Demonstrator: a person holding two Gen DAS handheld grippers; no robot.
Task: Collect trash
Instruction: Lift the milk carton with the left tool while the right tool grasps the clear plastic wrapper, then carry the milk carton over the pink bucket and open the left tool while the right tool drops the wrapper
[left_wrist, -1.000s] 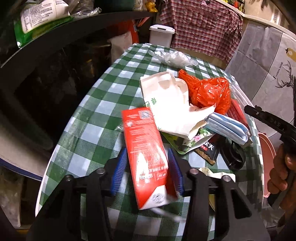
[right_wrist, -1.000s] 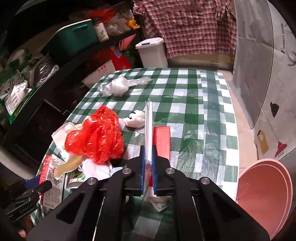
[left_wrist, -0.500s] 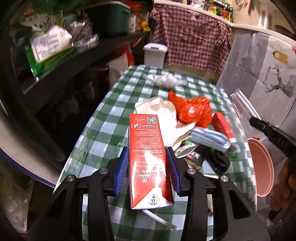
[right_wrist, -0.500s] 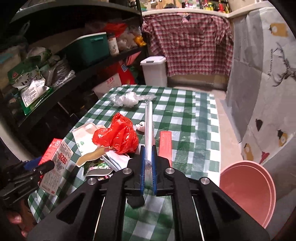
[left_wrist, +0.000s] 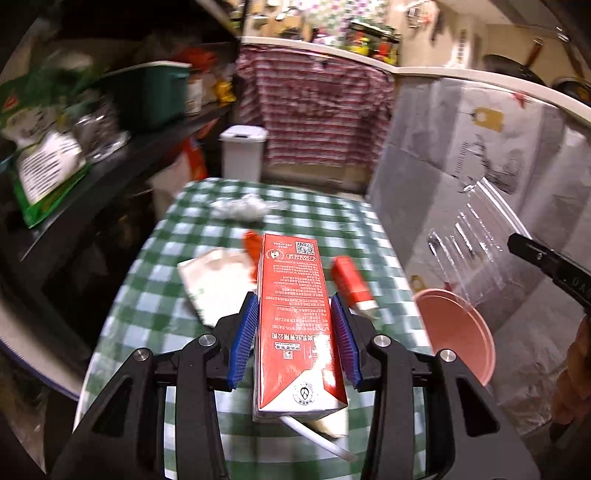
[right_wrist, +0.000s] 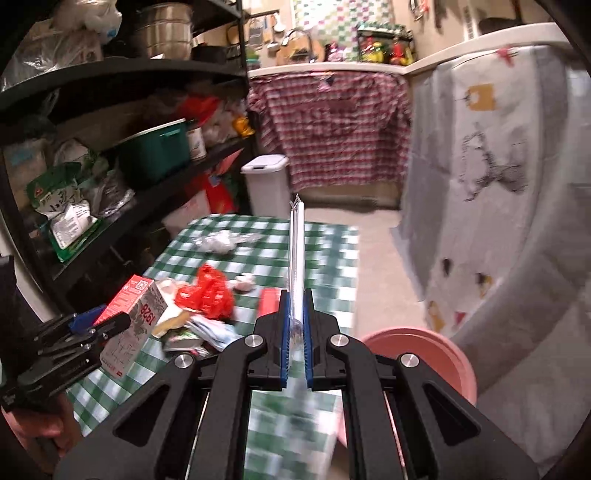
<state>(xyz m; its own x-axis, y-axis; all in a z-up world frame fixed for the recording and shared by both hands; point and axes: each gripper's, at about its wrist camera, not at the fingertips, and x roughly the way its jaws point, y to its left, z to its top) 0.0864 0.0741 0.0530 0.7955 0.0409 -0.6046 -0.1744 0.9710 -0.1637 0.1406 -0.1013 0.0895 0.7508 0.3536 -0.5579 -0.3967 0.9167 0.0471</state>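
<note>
My left gripper (left_wrist: 293, 334) is shut on a red milk carton (left_wrist: 295, 321) with a white straw at its bottom, held well above the green checked table (left_wrist: 155, 295). The carton also shows in the right wrist view (right_wrist: 129, 325). My right gripper (right_wrist: 295, 325) is shut on a clear plastic tray (right_wrist: 296, 254), seen edge-on; in the left wrist view the tray (left_wrist: 476, 251) hangs above the pink bin (left_wrist: 458, 332). More trash lies on the table: a red plastic bag (right_wrist: 207, 295), a white paper bag (left_wrist: 218, 284), a small red box (left_wrist: 351, 284) and a crumpled clear bag (left_wrist: 240, 208).
The pink bin (right_wrist: 424, 350) stands on the floor at the table's right side. A black shelf rack (right_wrist: 110, 155) full of goods runs along the left. A white lidded bin (right_wrist: 266, 184) stands beyond the table's far end. A covered wall (right_wrist: 480, 221) is on the right.
Both grippers have risen and pulled back from the table. The carton and the clear tray have lifted with them, and the table looks farther away.
</note>
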